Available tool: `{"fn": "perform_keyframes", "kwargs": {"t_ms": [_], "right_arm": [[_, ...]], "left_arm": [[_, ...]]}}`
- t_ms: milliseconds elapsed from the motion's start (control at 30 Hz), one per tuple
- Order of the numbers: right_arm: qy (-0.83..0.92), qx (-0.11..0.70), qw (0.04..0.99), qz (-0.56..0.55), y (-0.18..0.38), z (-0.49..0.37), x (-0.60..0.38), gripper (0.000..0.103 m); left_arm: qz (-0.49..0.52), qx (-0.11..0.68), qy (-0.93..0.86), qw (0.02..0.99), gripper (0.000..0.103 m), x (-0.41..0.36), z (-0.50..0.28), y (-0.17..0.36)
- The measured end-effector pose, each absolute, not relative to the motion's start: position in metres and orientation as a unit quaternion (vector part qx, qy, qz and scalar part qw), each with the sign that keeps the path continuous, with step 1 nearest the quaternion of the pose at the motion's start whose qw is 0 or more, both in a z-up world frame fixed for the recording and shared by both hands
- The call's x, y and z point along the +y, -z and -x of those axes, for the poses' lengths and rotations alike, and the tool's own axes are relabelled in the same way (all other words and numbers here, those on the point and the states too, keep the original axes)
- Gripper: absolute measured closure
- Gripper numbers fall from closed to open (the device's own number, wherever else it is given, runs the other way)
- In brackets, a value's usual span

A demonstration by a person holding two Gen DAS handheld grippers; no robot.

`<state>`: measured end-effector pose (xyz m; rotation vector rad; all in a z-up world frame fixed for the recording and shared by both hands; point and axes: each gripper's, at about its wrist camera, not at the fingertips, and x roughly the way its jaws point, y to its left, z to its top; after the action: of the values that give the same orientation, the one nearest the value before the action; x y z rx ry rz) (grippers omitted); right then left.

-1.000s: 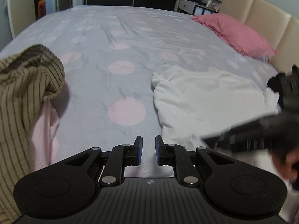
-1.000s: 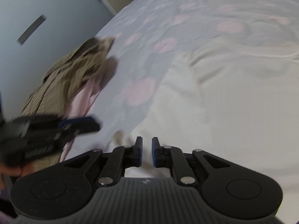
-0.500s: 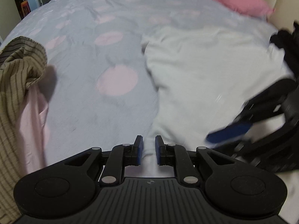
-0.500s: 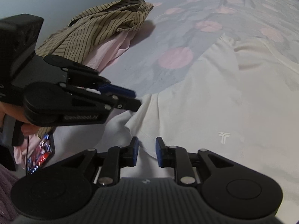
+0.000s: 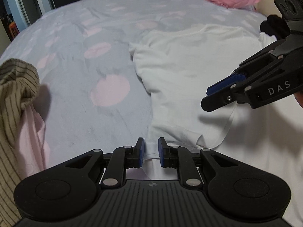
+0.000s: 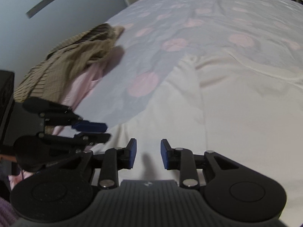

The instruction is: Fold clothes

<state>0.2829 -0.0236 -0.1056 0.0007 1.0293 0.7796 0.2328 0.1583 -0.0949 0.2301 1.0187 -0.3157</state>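
While the left tongs (image 5: 151, 150) sit parted around the white shirt's (image 5: 189, 71) hem on the bed (image 5: 85, 37), the right tongs (image 6: 145, 154) hover spread above it.

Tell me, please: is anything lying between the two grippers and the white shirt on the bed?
Nothing visible is. The left gripper has the white shirt edge between its fingers, and the right gripper hovers open directly over its fabric.
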Motion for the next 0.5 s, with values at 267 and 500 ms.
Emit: {"fn": "perform_keyframes", "kwargs": {"t_ms": [267,500], "right_arm": [[-0.340,0.505,0.792,0.034,0.119,-0.286,-0.027,0.072],[-0.381,0.470,0.796,-0.020,0.106,-0.278,-0.017,0.071]], "left_arm": [[-0.105,0.504,0.151,0.844,0.096,0.167,-0.232,0.094],[-0.108,0.537,0.134,0.826,0.095,0.176,-0.233,0.088]]}}
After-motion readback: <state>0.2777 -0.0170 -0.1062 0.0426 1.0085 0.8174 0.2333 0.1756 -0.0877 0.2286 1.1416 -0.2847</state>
